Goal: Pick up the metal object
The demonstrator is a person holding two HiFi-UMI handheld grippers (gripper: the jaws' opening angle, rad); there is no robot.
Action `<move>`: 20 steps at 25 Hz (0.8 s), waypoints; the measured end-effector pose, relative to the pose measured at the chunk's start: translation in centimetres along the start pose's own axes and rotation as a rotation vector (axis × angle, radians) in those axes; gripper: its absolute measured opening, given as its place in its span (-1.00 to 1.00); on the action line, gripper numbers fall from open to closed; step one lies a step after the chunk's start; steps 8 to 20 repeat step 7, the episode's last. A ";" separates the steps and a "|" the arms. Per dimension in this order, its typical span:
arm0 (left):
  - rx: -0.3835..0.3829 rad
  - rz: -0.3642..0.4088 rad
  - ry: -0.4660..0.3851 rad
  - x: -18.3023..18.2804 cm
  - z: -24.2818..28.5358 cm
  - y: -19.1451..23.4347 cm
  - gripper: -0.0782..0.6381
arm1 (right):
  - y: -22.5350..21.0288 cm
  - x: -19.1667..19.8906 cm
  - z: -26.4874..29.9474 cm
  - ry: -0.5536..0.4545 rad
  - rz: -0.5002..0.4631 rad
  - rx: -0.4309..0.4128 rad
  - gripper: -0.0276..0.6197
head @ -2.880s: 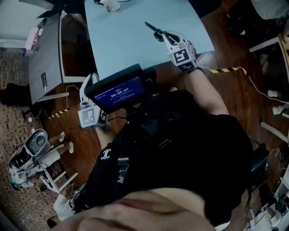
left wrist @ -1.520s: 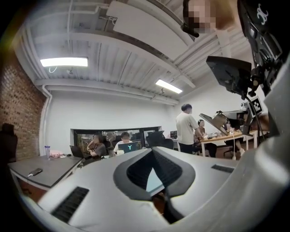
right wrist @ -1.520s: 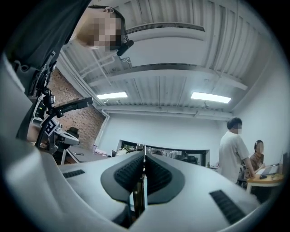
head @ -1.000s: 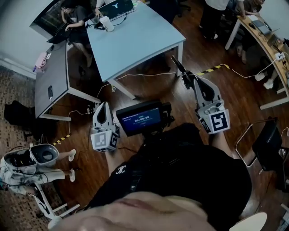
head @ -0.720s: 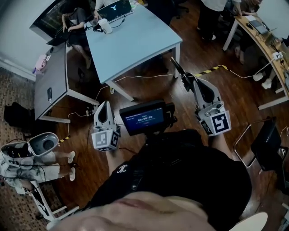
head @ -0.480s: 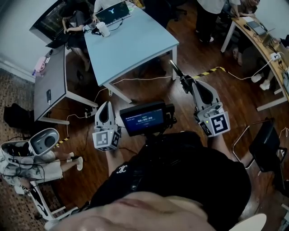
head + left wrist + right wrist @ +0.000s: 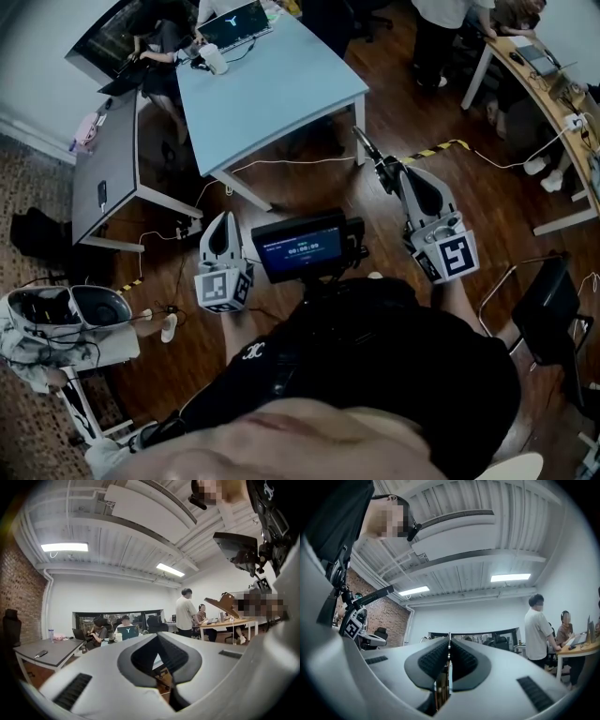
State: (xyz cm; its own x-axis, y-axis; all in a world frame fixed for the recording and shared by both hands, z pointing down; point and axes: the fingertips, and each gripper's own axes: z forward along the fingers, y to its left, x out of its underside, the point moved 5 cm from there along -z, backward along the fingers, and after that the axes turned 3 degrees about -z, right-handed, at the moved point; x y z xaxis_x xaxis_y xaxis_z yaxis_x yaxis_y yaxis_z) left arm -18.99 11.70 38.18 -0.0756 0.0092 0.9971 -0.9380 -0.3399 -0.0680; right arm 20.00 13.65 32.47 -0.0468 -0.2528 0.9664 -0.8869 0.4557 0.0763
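We found the right gripper [image 7: 393,175] clenched on the metal object [image 7: 367,145], a thin dark piece pinched between its pads and projecting beyond the tips. It hung in the air above the wooden floor [image 7: 309,183], just off the near corner of the light blue desk [image 7: 281,84]. The left gripper [image 7: 221,218] was closed tip to tip with nothing between, well short of the desk's near edge.

Glossy wood floor [image 7: 450,197], matt table [image 7: 272,84] (smooth), metal object [image 7: 366,145]
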 end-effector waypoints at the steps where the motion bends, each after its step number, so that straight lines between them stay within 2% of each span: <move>1: -0.001 0.001 -0.014 -0.3 0.1 -0.3 -0.78 | -0.3 0.0 -0.1 0.003 -0.001 -0.001 -0.97; 4: -0.001 -0.006 -0.048 -1.6 0.8 -1.5 -0.78 | -1.6 -0.2 -0.1 0.016 -0.008 -0.004 -0.97; 7: 0.000 -0.002 -0.040 -2.3 2.0 -2.4 -0.78 | -3.0 -0.4 0.2 0.026 -0.012 -0.008 -0.97; 20: 0.000 -0.002 -0.040 -2.3 2.0 -2.4 -0.78 | -3.0 -0.4 0.2 0.026 -0.012 -0.008 -0.97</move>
